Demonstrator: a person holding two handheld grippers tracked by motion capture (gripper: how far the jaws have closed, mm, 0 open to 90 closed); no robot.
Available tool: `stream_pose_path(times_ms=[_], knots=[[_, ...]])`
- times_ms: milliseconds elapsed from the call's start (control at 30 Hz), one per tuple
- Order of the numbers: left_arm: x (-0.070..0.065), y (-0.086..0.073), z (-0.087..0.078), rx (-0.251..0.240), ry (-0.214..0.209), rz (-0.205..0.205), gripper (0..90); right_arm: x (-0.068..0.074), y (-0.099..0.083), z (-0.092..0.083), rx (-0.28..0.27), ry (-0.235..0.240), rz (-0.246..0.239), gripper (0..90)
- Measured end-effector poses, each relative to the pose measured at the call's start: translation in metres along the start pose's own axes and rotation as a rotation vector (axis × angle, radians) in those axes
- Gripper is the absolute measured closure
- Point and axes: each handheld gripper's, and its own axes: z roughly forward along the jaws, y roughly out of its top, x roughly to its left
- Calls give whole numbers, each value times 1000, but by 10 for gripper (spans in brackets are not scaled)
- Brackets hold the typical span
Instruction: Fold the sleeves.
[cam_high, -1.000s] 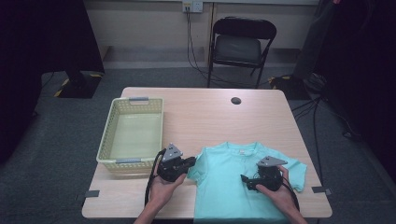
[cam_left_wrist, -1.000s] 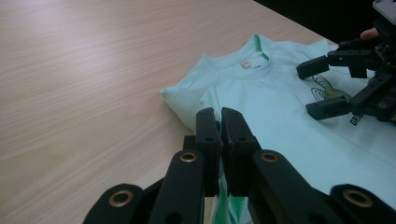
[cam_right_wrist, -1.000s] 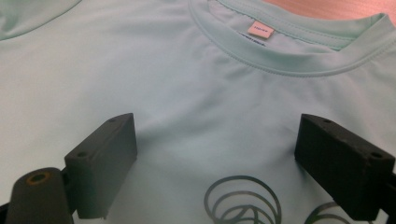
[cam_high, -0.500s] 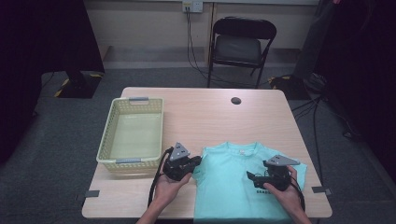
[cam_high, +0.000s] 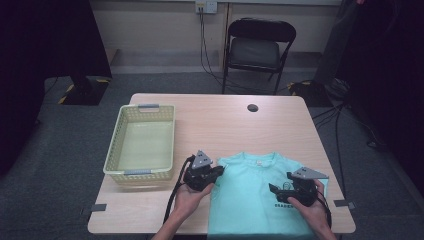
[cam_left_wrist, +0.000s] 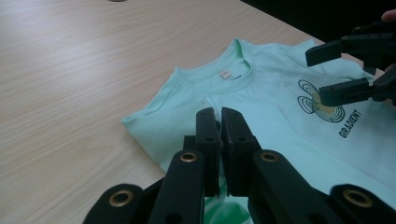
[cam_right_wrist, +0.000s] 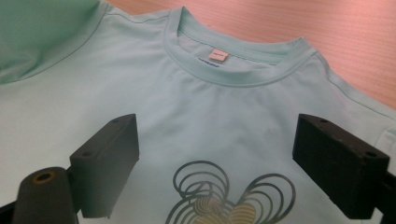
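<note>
Though spread flat, T-shirt (cam_right_wrist: 224, 116) beneath claw (cam_right_wrist: 229, 168)

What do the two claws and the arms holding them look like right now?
Both are black. The left claw and right claw each carry a grey three-cornered plate on top and trail a black cable. Up close, the left one's blocky black fingers hang on links with brass-coloured rivets; the right one's fingers are rectangular blocks with small holes. The forearms are bare, no sleeves.

matt cloth t-shirt (cam_high: 255, 195), wood-grain table (cam_high: 220, 120)
</note>
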Motion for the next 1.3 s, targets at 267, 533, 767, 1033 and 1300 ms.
stream_pose_path(times_ms=[267, 533, 767, 1033, 1300], knots=[[-7, 2, 9, 14, -18, 17, 866, -8, -3, -9, -11, -16, 18, 138], [-12, 5, 23, 24, -14, 17, 866, -14, -11, -16, 4, -33, 14, 139], [-15, 3, 35, 46, -23, 17, 866, -20, -19, -21, 21, -47, 20, 139], [-22, 3, 48, 63, -44, 24, 865, -21, -20, -19, 22, -42, 24, 139], [-25, -1, 61, 89, -56, 24, 865, -21, -24, -15, 43, -41, 19, 142]])
